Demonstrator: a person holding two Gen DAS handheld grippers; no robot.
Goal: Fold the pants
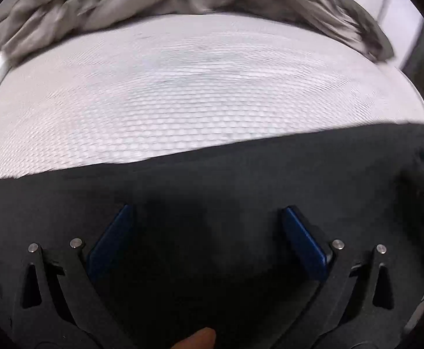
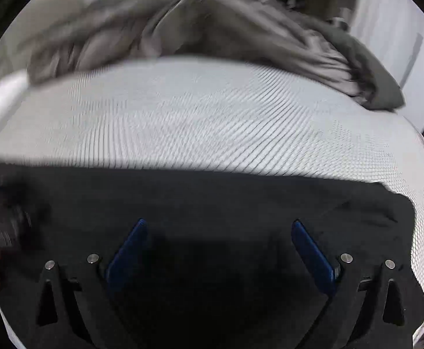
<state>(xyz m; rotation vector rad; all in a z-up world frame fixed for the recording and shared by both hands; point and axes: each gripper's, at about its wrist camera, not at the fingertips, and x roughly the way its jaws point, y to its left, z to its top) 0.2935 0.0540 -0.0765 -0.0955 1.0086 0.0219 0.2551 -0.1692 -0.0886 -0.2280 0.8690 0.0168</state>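
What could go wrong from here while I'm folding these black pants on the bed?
Both the left gripper and right gripper are open over the black pants, so closing could pinch only the top layer. The far edge looks wavy, so a fold may set crooked. The rumpled grey blanket beyond could snag a wide fold.

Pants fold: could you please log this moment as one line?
left gripper: open | right gripper: open | both over black pants | mattress | grey bedding behind
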